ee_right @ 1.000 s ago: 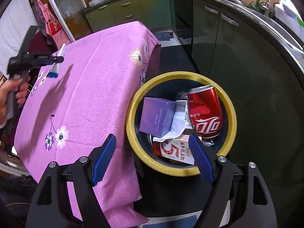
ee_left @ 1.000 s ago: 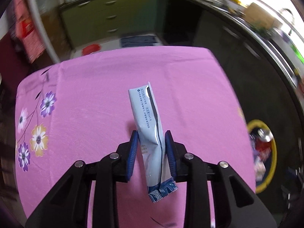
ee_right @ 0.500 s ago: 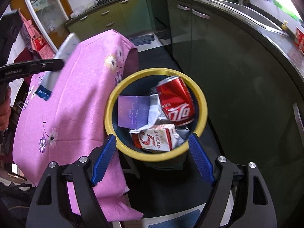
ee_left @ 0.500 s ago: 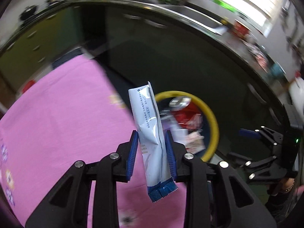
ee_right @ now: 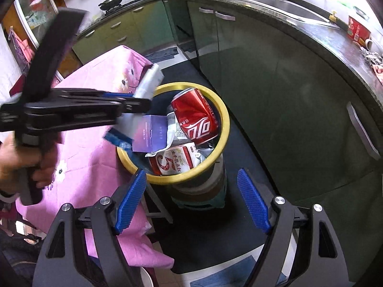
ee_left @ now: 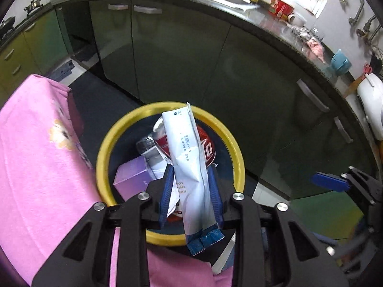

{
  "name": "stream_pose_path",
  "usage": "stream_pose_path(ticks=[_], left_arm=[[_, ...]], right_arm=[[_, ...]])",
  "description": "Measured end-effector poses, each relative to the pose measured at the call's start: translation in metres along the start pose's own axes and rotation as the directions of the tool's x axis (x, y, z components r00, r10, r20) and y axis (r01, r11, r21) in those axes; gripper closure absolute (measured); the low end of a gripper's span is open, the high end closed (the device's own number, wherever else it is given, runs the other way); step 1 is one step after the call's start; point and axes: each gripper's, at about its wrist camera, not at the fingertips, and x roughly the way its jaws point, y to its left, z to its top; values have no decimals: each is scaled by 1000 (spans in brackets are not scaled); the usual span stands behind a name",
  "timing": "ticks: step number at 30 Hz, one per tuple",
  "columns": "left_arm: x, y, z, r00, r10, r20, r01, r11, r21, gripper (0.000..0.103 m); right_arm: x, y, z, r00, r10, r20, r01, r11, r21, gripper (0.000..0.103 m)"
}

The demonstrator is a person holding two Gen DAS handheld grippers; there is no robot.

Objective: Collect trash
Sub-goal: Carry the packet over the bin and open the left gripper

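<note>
My left gripper [ee_left: 190,197] is shut on a long white and blue wrapper [ee_left: 189,167] and holds it upright above the yellow-rimmed trash bin [ee_left: 105,153]. The bin holds a red cola can [ee_left: 208,147], a purple box [ee_left: 130,179] and other packaging. In the right wrist view the left gripper [ee_right: 134,104] reaches in from the left with the wrapper [ee_right: 149,82] over the bin's [ee_right: 223,119] near-left rim. My right gripper [ee_right: 191,201] is open and empty, just in front of the bin.
A table with a pink flowered cloth [ee_left: 36,157] stands against the bin's left side. Dark green kitchen cabinets [ee_left: 182,55] and a counter curve behind and right of the bin. A dark mat [ee_right: 241,167] covers the floor under the bin.
My left gripper carried the wrapper from over the pink table to above the bin. The right gripper backed off a little and stayed open.
</note>
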Motion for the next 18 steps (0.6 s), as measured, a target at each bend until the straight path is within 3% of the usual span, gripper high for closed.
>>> stream_pose_path(ticks=[1, 3, 8, 13, 16, 18], left_arm=[[3, 2, -1, 1000, 2, -3, -2, 1000, -5, 71], [14, 4, -4, 1000, -7, -17, 7, 1000, -16, 50], [12, 12, -14, 999, -36, 0, 36, 999, -30, 39], [-44, 41, -40, 991, -96, 94, 102, 993, -58, 33], [-93, 60, -70, 978, -78, 195, 88, 995, -44, 19], [-127, 75, -96, 962, -26, 273, 38, 999, -39, 12]], right_arm=[[-1, 0, -1, 1000, -1, 0, 1, 1000, 1, 25], [-4, 0, -4, 1000, -4, 2, 4, 1000, 6, 25], [-8, 4, -7, 1000, 3, 7, -3, 1000, 14, 25], [-8, 21, -11, 999, 49, 22, -50, 999, 14, 25], [-3, 42, -18, 995, 99, 32, -99, 995, 5, 25], [0, 59, -23, 992, 123, 40, -123, 992, -10, 25]])
